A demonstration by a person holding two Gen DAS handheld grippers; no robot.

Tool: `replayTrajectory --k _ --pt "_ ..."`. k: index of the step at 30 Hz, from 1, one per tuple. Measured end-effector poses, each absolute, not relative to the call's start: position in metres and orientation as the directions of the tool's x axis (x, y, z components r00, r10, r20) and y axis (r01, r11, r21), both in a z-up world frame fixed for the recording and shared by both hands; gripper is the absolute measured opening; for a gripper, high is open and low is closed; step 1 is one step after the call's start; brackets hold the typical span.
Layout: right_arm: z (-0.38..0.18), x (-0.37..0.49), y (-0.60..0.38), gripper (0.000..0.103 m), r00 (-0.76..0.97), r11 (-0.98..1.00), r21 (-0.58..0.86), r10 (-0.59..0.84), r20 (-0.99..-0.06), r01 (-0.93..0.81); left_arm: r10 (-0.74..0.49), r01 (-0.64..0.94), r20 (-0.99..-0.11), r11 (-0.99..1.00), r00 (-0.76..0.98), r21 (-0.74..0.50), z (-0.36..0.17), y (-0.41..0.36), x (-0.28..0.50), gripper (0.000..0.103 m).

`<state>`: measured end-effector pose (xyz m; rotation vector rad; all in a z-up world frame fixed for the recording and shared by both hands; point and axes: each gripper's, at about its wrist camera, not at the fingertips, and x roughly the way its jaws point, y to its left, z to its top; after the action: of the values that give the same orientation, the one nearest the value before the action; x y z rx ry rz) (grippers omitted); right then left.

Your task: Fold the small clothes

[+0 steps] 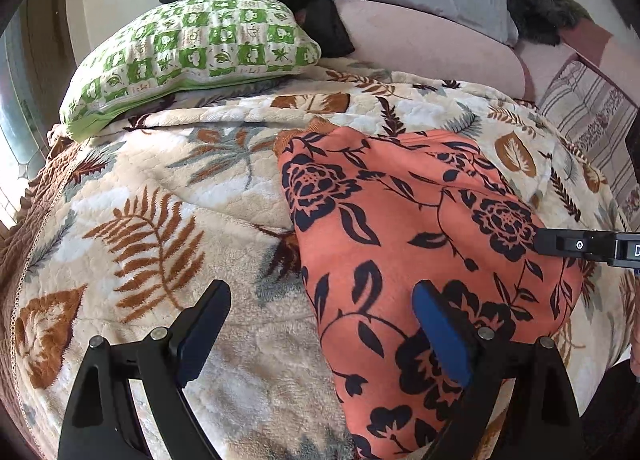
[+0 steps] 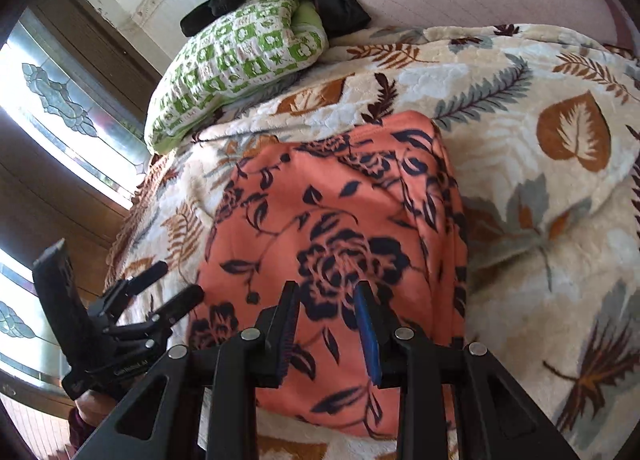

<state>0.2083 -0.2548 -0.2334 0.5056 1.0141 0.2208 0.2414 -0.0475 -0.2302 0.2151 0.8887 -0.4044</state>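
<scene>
Left wrist view: left gripper (image 1: 320, 324) spread wide, empty, straddling left edge of coral floral garment (image 1: 420, 228) lying folded on leaf-print blanket (image 1: 140, 228), apparently poised for next fold

Right wrist view: right gripper (image 2: 329, 324) partly open, gripping nothing, hovering over garment's near end (image 2: 320, 220); green pillow (image 2: 232, 60) beyond

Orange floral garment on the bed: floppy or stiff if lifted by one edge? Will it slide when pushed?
The orange floral garment probably droops: it follows the fleece blanket underneath and hangs over the near bed edge. Pushing likely bunches it rather than slides it, given the plush nap. It looks light, with thin layers at the folded right edge.
</scene>
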Motion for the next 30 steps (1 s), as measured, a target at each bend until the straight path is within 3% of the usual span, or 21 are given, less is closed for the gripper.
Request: replayTrajectory --k 11,19,24,30 --pt "-0.284 0.162 -0.265 0.033 0.513 0.761 0.635 0.496 -0.700 0.131 -0.201 0.382 -0.818 0.924 0.539 0.025 -0.259 -0.040 0.225 0.094" --pt "-0.296 0.144 -0.252 0.030 0.541 0.794 0.601 0.467 -0.699 0.092 -0.058 0.300 -0.761 0.936 0.646 0.183 -0.268 -0.056 0.198 0.094" --pt "-0.280 0.130 -0.238 0.032 0.595 0.870 0.492 0.387 -0.705 0.017 -0.042 0.245 -0.743 0.955 0.668 0.166 -0.258 -0.052 0.181 0.093" --pt "-0.247 0.096 -0.253 0.032 0.701 0.856 0.517 0.379 -0.604 -0.017 -0.010 0.206 -0.682 0.957 0.731 0.206 -0.227 -0.054 0.146 0.093"
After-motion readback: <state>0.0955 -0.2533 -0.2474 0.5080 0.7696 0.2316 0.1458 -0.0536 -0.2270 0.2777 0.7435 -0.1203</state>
